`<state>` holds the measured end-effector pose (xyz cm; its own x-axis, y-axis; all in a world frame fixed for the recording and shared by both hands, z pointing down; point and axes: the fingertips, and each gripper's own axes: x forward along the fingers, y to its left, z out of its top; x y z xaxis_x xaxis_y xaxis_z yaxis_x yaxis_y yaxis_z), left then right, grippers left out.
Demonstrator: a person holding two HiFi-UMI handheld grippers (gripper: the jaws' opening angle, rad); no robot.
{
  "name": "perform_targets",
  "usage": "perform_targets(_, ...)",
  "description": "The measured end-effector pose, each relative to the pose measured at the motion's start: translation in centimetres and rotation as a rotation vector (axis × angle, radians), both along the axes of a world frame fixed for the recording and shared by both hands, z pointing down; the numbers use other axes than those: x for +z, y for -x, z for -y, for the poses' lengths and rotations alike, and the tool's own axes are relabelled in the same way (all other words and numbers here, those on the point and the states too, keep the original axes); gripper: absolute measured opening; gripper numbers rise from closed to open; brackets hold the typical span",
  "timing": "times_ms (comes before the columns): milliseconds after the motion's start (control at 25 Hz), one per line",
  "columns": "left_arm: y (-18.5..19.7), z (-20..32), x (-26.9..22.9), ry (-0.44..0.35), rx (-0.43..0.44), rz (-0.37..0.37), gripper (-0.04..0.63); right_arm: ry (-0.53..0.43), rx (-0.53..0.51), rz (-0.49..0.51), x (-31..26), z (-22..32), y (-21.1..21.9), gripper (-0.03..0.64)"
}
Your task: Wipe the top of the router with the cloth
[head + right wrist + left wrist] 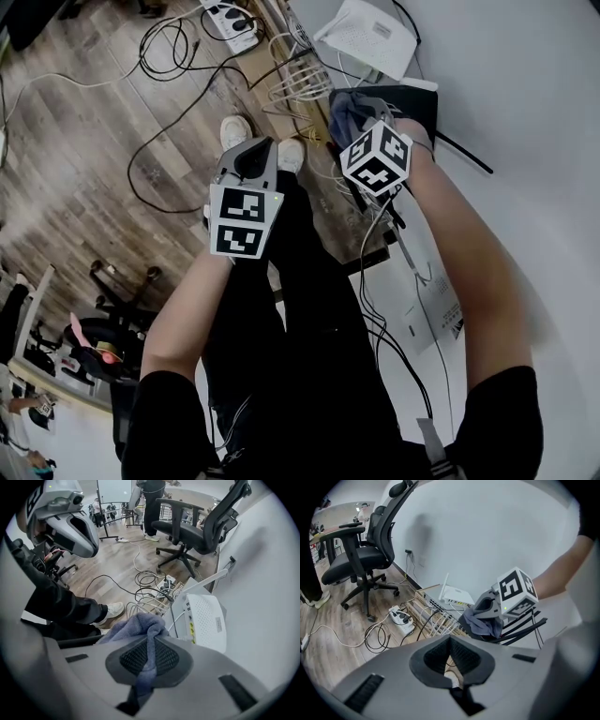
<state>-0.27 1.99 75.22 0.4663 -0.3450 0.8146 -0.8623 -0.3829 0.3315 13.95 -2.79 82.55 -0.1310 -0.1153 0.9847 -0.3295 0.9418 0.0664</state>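
Head view: the right gripper (367,117) hangs over the white table (525,112) with the blue-grey cloth (343,111) bunched at its tip. The white router (370,37) lies beyond it, further up the frame and apart from the cloth, so the reach is forward. The left gripper (251,161) sits out over the floor, well off to the side; of the 2, the right is clearly nearer.

Left gripper view: its own jaws are pressed together with nothing between them. Past them, the right gripper (487,606) carries the cloth (480,623) just short of the router (457,595), whose antenna stands up against the wall.

Right gripper view: the jaws are clamped on the cloth (136,623), 1 fold running down between the pads and the rest heaped in front. The router (206,620) lies ahead and to the right, flat, its long side running away from the gripper and its perforated top bare. The cloth does not touch it. I judge the next move is a short advance forward and rightward, then down onto that top.
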Motion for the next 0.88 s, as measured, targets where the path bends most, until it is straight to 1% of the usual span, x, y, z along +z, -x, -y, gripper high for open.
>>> perform_targets(160,-0.2,0.0,0.1,0.004,0.004,-0.004,-0.006,0.061,0.011,0.012,0.0,-1.4,-0.3,0.005)
perform_targets(480,-0.6,0.4,0.1,0.006,0.014,-0.009,-0.006,0.159,-0.005,0.009,0.1,-5.5,-1.7,0.005)
perform_targets(720,-0.3,0.7,0.4,0.011,0.022,-0.004,-0.006,0.352,0.000,-0.038,0.3,-8.4,-3.4,0.006)
perform_targets(800,-0.3,0.8,0.5,0.012,0.021,-0.004,-0.006,0.378,-0.001,-0.066,0.5,-8.8,-4.3,0.005)
perform_targets(880,-0.3,0.9,0.5,0.014,0.024,-0.004,-0.006,0.385,0.009,-0.098,0.6,-8.8,-5.3,0.005)
